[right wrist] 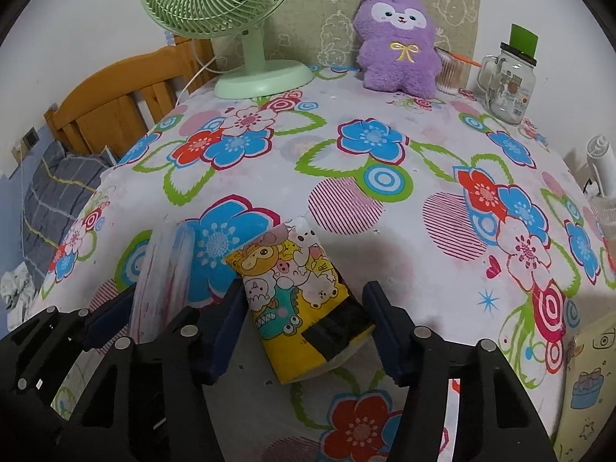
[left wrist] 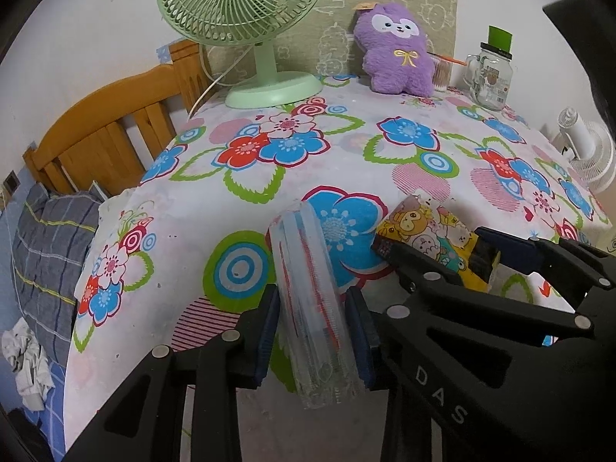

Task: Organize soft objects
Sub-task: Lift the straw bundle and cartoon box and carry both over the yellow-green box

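My left gripper (left wrist: 313, 331) is shut on a clear pack of light-blue face masks (left wrist: 308, 288), its blue pads pressed on both sides near the table's front edge. The pack also shows in the right wrist view (right wrist: 161, 281). My right gripper (right wrist: 304, 327) is open around a yellow cartoon-print tissue pack (right wrist: 296, 292) lying on the floral tablecloth (right wrist: 346, 161); the left pad is close to it, the right pad stands apart. That pack and the right gripper (left wrist: 435, 254) show at the right of the left wrist view, the pack (left wrist: 427, 231) between the fingers. A purple plush toy (right wrist: 398, 42) sits upright at the back.
A green desk fan (right wrist: 231, 19) stands back left. A glass mug jar (right wrist: 508, 84) and a cup of cotton swabs (right wrist: 448, 73) stand back right. A wooden bed headboard (left wrist: 107, 127) and pillow are left of the table. A white fan (left wrist: 589, 150) is at the right.
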{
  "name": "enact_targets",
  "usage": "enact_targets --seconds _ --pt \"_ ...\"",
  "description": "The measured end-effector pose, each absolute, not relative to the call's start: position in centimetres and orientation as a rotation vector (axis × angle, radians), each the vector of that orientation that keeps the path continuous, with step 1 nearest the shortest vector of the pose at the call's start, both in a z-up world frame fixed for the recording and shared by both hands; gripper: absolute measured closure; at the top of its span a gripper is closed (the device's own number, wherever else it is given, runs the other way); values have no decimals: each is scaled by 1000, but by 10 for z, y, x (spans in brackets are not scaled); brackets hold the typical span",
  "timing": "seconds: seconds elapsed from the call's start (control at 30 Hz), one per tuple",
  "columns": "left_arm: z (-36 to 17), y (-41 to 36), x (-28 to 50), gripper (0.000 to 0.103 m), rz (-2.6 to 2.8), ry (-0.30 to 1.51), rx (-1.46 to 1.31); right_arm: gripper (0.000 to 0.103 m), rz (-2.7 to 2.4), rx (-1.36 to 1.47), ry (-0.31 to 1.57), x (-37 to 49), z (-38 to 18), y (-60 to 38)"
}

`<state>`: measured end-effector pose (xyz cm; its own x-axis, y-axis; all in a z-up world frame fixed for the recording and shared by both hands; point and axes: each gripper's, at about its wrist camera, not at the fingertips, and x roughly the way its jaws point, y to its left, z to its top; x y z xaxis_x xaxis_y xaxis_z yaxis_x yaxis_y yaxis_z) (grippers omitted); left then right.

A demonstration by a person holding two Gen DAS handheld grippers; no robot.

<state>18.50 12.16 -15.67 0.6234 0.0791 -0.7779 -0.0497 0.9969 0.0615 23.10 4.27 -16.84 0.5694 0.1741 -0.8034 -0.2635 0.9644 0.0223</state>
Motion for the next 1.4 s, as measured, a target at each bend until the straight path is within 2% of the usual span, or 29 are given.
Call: enact_targets --seconds 0.4,1.4 --pt "-153 106 179 78 32 896 29 44 253 -92 931 222 -163 27" --pt "-106 72 135 79 29 806 38 44 237 -62 836 173 -112 -11"
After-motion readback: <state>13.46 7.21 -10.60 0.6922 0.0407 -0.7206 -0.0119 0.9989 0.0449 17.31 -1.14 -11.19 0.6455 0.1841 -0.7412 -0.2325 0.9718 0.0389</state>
